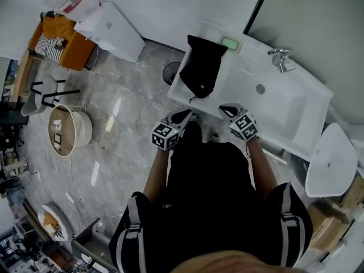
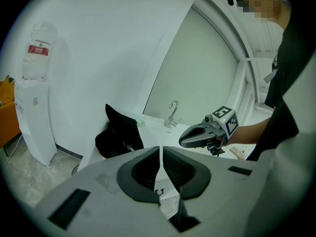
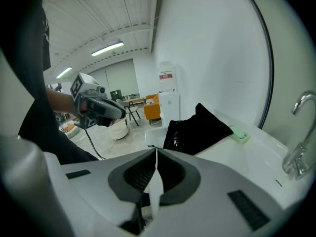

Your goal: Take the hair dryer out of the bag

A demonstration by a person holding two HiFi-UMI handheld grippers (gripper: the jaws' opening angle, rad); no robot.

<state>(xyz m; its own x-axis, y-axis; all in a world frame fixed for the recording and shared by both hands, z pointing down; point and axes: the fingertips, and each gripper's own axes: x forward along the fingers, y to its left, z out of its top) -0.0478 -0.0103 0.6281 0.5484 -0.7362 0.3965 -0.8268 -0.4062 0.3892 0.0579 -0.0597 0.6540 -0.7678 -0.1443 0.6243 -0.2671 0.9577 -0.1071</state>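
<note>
A black drawstring bag (image 1: 202, 64) lies slumped on the left end of the white counter (image 1: 239, 75), beside the basin. The hair dryer is hidden; I see only the bag's cloth. My left gripper (image 1: 185, 116) is shut and empty, just short of the counter's front edge below the bag. My right gripper (image 1: 228, 108) is also shut and empty, over the counter's front edge to the right of the bag. The left gripper view has the bag (image 2: 118, 132) ahead, past the shut jaws (image 2: 161, 149). From the right gripper view the bag (image 3: 197, 130) lies beyond the closed tips (image 3: 156, 152).
A basin (image 1: 273, 98) with a faucet (image 1: 281, 58) fills the counter's right part. A green soap dish (image 1: 230, 43) sits behind the bag. A white water dispenser (image 1: 111, 30), an orange chair (image 1: 60, 41) and a round stool (image 1: 68, 129) stand on the floor at left.
</note>
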